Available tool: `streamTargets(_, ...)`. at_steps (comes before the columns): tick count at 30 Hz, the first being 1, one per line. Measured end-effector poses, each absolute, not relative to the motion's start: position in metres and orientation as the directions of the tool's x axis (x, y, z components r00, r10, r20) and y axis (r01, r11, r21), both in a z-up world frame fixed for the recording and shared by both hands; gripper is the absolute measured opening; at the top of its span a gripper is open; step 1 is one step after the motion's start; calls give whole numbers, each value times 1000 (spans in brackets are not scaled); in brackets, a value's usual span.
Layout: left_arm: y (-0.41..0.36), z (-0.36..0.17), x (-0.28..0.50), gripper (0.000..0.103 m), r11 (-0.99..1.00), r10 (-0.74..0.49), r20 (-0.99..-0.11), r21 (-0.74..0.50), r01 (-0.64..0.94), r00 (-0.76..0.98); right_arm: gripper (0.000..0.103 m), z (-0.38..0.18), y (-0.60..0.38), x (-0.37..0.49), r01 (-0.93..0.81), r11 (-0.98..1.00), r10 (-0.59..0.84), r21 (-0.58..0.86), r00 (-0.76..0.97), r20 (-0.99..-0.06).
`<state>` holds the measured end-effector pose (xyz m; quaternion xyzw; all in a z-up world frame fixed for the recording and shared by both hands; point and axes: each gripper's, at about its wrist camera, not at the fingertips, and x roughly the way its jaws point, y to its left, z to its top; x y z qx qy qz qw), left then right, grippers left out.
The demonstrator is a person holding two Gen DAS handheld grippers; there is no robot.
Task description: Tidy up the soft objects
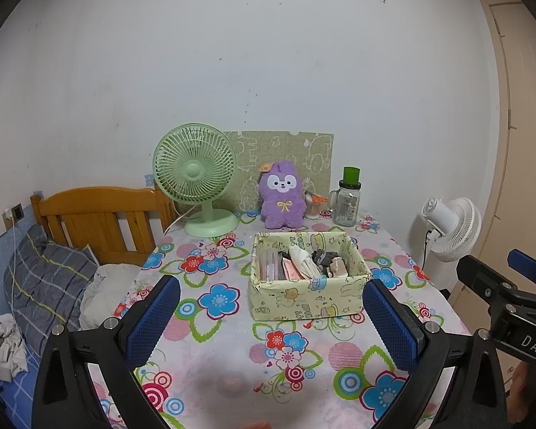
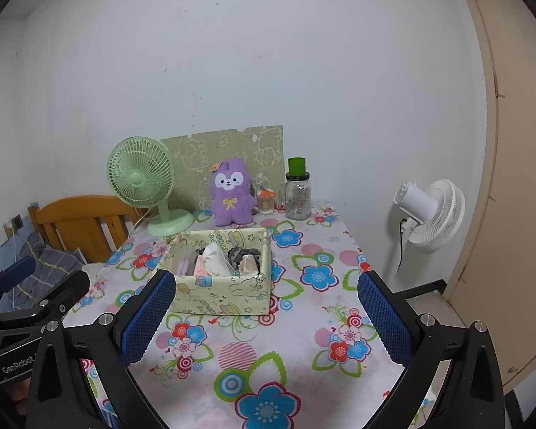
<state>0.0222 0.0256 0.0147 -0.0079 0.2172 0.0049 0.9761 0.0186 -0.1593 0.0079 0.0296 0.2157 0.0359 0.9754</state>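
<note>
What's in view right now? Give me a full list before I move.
Fabric box: one, pale yellow-green, table centre, holding folded soft items.
Plush toy: one, purple, upright behind the box.
Desk fan: one, green, table's back left.
Glass jar: one, clear with green cap, right of the plush.
Patterned board: one, green, leaning on the wall.
Tablecloth: one, floral.
Standing fan: one, white, right of the table.
Bed headboard: one, wooden, left.
Pillow: one, grey plaid, on the bed.
Left claw: open, empty.
Right claw: open, empty.
</note>
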Motion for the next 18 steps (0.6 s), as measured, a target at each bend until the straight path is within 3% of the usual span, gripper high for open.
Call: streamTargets(18,22,12,24,103,1000,6,-426,-22,-17,905,103,8,-159,22,-40,997,61,59,904,-422)
